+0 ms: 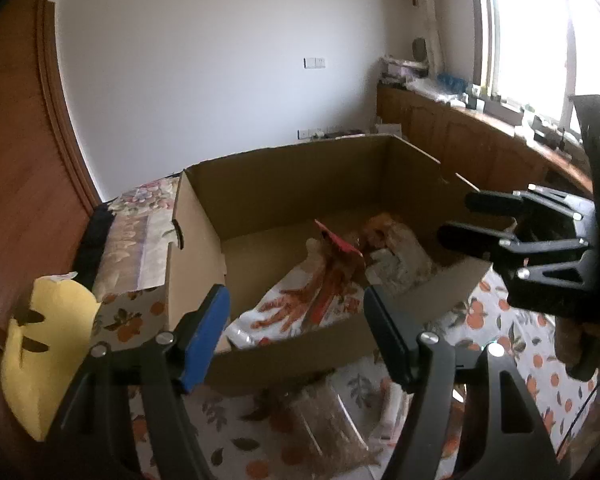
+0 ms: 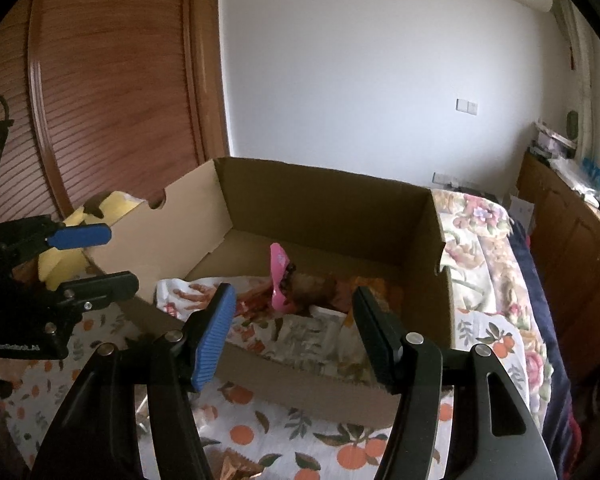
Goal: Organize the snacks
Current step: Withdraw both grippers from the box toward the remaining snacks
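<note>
Two grippers, left (image 1: pixel 296 332) and right (image 2: pixel 292 328), both spread and empty, above the box (image 1: pixel 300 184) near wall. Several snacks (image 1: pixel 300 304) already lie inside; one pack (image 1: pixel 332 424) waits on the cloth (image 1: pixel 500 320) below. Drop low, pinch its edge, clear the wall.

a plain white wall (image 1: pixel 220 60) carries a light switch (image 1: pixel 314 63) and low sockets (image 1: pixel 310 133). a brown slatted wooden door (image 2: pixel 112 92) stands at one side. bright daylight comes through a window (image 1: pixel 540 32) above a long wooden cabinet (image 1: pixel 460 136) cluttered on top.
</note>
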